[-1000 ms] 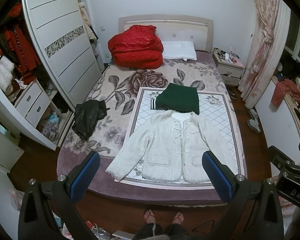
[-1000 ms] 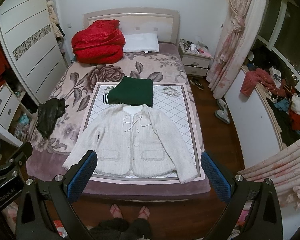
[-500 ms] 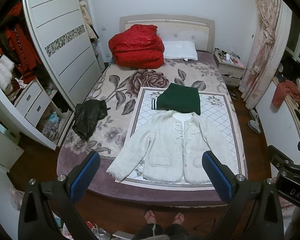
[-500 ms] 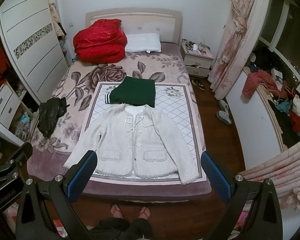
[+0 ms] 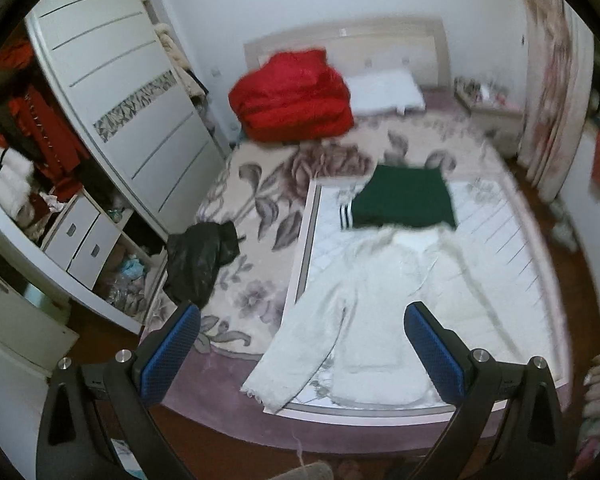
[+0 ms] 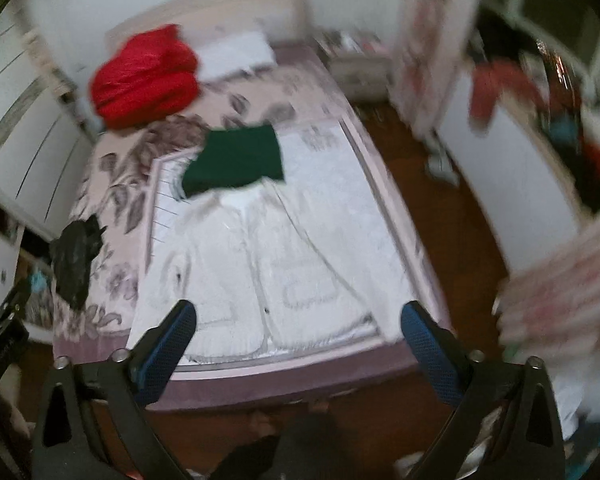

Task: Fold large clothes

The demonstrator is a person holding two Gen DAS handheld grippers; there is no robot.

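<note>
Both views were motion-blurred. Left tongs (image 5: 300, 344) stood wide apart at the bottom of the frame, nothing between them. Right tongs (image 6: 298, 340) were closing, still spread and gripping nothing. The white jacket (image 5: 380, 300) lay flat, front up, on the patterned mat (image 5: 496, 232) at the lower centre of the bed (image 5: 260, 188). Just beyond its collar sat a folded green garment (image 5: 404, 200). A black garment (image 5: 200, 256) lay at centre left; a red quilt (image 5: 292, 96) and a pillow (image 5: 384, 90) at the upper centre.
</note>
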